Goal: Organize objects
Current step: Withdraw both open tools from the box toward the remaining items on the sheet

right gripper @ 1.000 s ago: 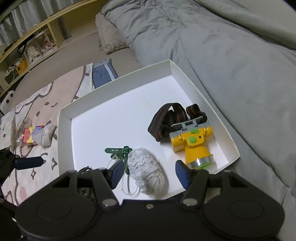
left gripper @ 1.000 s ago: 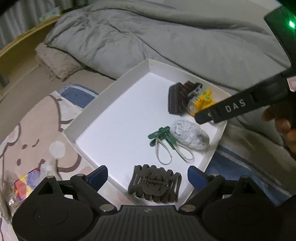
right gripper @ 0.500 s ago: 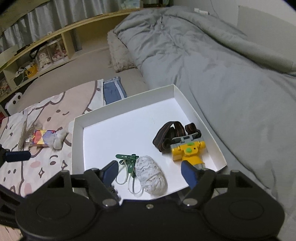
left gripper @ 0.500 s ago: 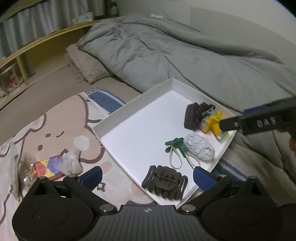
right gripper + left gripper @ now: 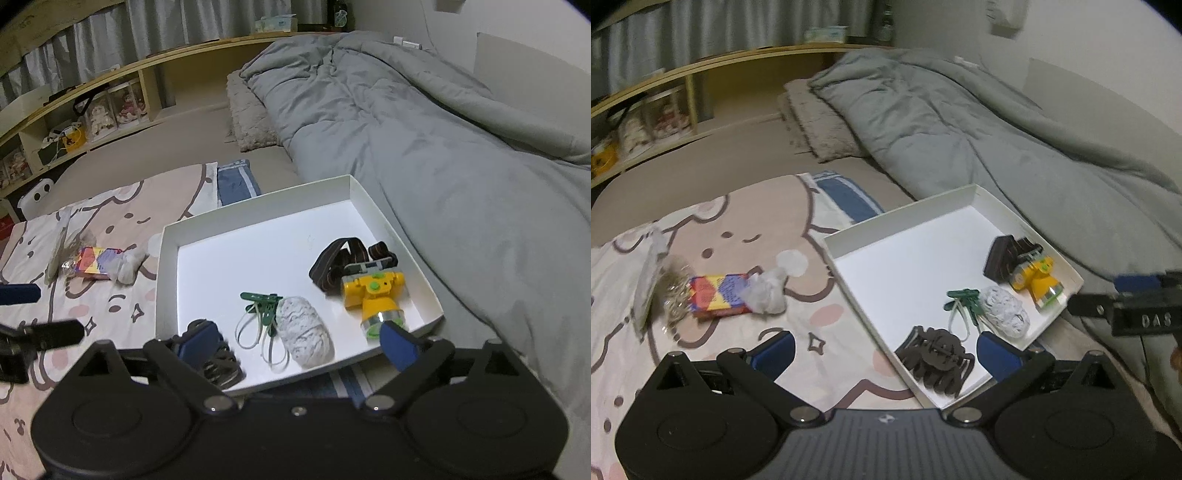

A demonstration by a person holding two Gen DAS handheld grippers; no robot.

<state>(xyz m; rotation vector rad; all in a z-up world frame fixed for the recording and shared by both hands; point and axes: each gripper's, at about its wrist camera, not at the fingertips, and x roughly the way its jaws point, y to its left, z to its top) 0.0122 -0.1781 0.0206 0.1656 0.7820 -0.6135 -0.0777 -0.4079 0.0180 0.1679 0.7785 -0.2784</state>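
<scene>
Both grippers pulled back from white tray (image 5: 1027,218). Left gripper (image 5: 884,350) released, empty; right gripper (image 5: 299,341) jaws opening, nothing between. Snack packet (image 5: 718,295) lies on blanket left of tray, long axis crosswise; left gripper nearer.

left tool (image 5: 884,350): wide apart, empty | right tool (image 5: 299,341): opening, empty
</scene>
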